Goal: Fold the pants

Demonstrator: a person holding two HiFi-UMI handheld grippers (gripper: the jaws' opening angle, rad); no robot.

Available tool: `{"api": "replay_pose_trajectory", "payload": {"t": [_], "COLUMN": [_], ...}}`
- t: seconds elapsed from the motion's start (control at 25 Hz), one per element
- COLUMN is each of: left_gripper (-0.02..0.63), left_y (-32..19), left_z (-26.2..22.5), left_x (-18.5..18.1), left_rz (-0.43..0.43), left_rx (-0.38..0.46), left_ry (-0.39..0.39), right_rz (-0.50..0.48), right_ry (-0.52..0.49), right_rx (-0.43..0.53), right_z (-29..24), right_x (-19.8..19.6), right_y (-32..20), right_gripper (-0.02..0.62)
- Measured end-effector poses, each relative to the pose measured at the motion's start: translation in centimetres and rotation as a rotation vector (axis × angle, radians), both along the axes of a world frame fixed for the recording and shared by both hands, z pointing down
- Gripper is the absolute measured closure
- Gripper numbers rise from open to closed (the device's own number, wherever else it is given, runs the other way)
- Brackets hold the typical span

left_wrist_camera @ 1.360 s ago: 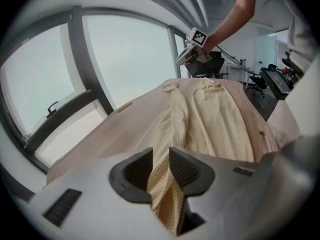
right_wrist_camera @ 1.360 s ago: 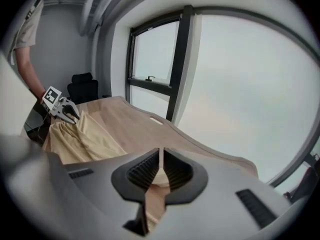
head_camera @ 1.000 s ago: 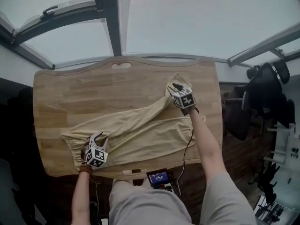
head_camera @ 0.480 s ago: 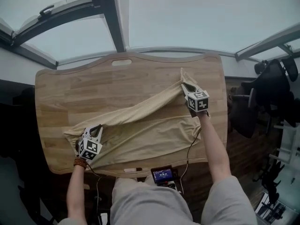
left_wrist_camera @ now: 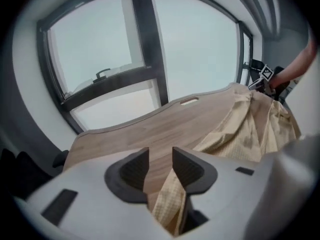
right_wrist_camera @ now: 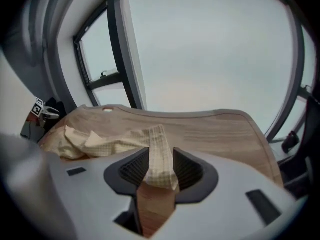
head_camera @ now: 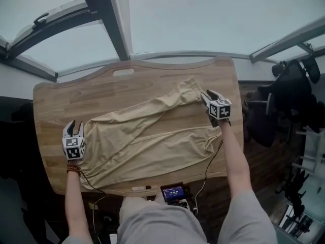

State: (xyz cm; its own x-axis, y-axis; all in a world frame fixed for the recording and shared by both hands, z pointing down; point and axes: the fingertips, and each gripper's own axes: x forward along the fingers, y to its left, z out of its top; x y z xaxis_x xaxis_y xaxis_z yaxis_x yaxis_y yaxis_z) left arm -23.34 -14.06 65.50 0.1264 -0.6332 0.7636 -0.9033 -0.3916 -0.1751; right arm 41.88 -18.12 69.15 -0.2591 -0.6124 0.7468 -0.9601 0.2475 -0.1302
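Beige pants (head_camera: 147, 139) lie spread across the wooden table (head_camera: 127, 88), waist to the left, two legs splaying to the right. My left gripper (head_camera: 74, 126) sits at the waist's far corner. In the left gripper view its jaws (left_wrist_camera: 160, 159) have just been opening, and a fold of the pants (left_wrist_camera: 250, 129) lies loose against the right pad. My right gripper (head_camera: 209, 94) is at the far leg's cuff. Its jaws (right_wrist_camera: 161, 156) have also just been opening, with a strip of the pants (right_wrist_camera: 100, 141) still draped between the pads.
A small device with a lit screen (head_camera: 172, 192) sits at the table's near edge, with cables running from it. A dark chair (head_camera: 289, 100) stands right of the table. Windows rise behind the far edge, where there is a handle slot (head_camera: 123, 71).
The left gripper has swung left and farther out, dragging the waist with it. The right gripper shifted right. The pants, bunched and lifted before, now lie stretched out flatter.
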Motion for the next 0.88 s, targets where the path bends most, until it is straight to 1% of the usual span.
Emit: {"api": "replay_pose_trajectory", "payload": {"t": [0.08,0.12,0.16,0.24,0.28,0.32,0.36,0.4,0.44,0.52,0.56,0.64,0.68,0.76,0.8,0.84,0.88], "left_gripper": [0.462,0.462,0.462,0.462,0.462,0.464,0.484,0.525,0.537,0.537,0.535,0.529,0.529,0.525,0.523,0.522,0.520], "left_y": [3.0,4.7,6.8,11.6,13.9,15.7,16.9,17.6,18.0,18.8,18.8,17.5,16.8,16.0,16.0,16.4,17.1], "left_z": [0.5,0.9,1.4,2.8,3.7,4.6,5.5,6.5,7.5,8.9,9.1,8.8,8.3,6.7,5.8,4.9,4.2], "left_x": [-0.1,0.4,1.1,2.6,2.9,2.7,2.1,1.2,0.1,-1.9,-2.8,-3.9,-4.3,-4.3,-3.9,-3.0,-2.1], "left_rz": [0.027,0.055,0.095,0.196,0.239,0.258,0.247,0.213,0.168,0.071,0.034,-0.006,-0.016,-0.011,0.019,0.075,0.152], "left_rx": [-0.011,-0.015,-0.023,-0.064,-0.091,-0.116,-0.136,-0.156,-0.179,-0.232,-0.246,-0.232,-0.211,-0.155,-0.126,-0.101,-0.085], "left_ry": [-0.021,-0.030,-0.040,-0.070,-0.094,-0.124,-0.158,-0.187,-0.206,-0.201,-0.186,-0.168,-0.163,-0.138,-0.125,-0.120,-0.125], "right_rz": [0.019,0.028,0.031,0.010,-0.006,-0.012,0.002,0.033,0.076,0.158,0.173,0.135,0.099,0.041,0.031,0.037,0.057], "right_ry": [0.024,0.035,0.056,0.106,0.112,0.098,0.069,0.030,-0.014,-0.068,-0.058,0.030,0.093,0.189,0.204,0.205,0.208], "right_rx": [-0.066,-0.082,-0.086,-0.082,-0.080,-0.073,-0.055,-0.025,0.013,0.074,0.084,0.077,0.079,0.077,0.059,0.029,-0.009], "right_z": [2.2,3.0,3.4,3.9,3.9,3.7,3.0,1.9,0.7,-1.5,-2.1,-2.8,-3.0,-3.2,-3.0,-2.6,-2.0], "right_x": [0.6,0.8,0.9,0.9,0.8,0.9,1.3,1.9,2.7,4.2,4.5,4.5,4.4,4.7,5.0,5.5,6.1], "right_y": [0.3,0.1,-0.3,-1.0,-1.6,-2.8,-4.4,-6.4,-8.5,-11.1,-11.7,-12.0,-11.5,-8.5,-6.0,-3.0,0.4], "right_gripper": [0.456,0.456,0.470,0.578,0.580,0.584,0.584,0.584,0.584,0.584,0.583,0.564,0.527,0.515,0.515,0.515,0.512]}}
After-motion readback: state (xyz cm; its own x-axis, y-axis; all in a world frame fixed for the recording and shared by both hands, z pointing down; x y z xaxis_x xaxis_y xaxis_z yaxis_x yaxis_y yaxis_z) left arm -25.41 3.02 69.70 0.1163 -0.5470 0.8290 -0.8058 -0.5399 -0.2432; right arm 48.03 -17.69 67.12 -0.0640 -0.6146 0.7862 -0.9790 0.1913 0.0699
